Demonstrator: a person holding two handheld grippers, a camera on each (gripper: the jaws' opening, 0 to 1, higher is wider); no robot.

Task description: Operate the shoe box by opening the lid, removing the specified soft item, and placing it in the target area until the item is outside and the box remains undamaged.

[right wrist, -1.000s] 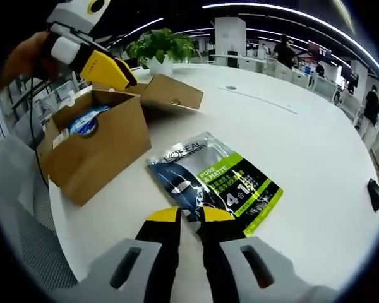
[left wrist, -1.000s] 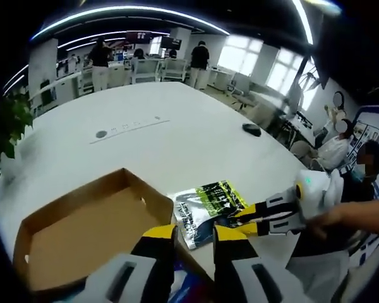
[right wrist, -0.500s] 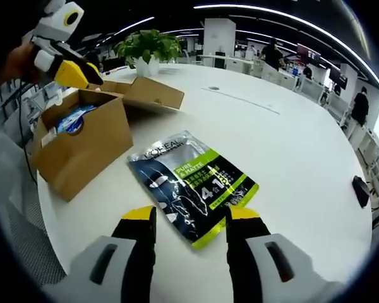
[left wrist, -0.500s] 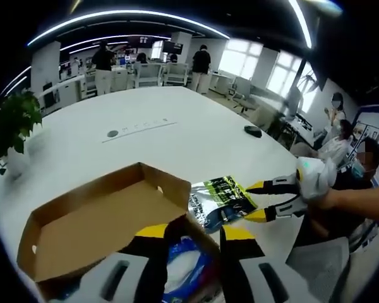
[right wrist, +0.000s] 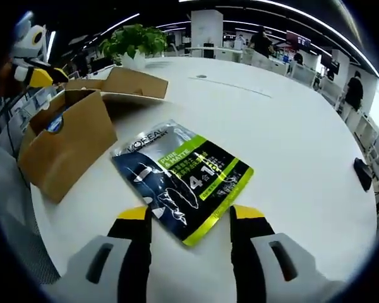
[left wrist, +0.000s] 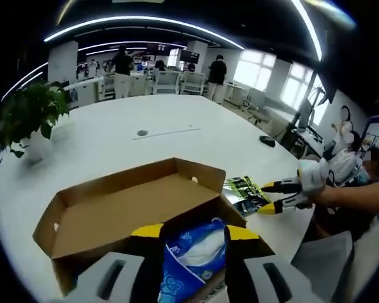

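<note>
The brown cardboard shoe box point(left wrist: 107, 218) stands open, its lid flap folded back on the far side. Inside lies a soft blue-and-white pack point(left wrist: 199, 252). My left gripper point(left wrist: 194, 235) hovers over it, open, jaws either side of the pack in the picture. A black-and-green pouch point(right wrist: 183, 180) lies flat on the white table point(right wrist: 290, 126), free of the box point(right wrist: 63, 142). My right gripper point(right wrist: 191, 214) is open just short of the pouch's near edge, touching nothing. It also appears beside the pouch point(left wrist: 245, 189) as the right gripper point(left wrist: 279, 196). The left gripper point(right wrist: 33, 71) is above the box.
A potted plant point(left wrist: 28, 117) stands at the table's far left. A small black object point(right wrist: 364, 173) lies near the table's right edge. People stand and sit by desks in the background, and a person's hand point(left wrist: 347, 196) holds the right gripper.
My right gripper has opened, let go of the pouch and drawn back a little; the pouch stays flat on the table. The left gripper view has pulled back over the open box.
</note>
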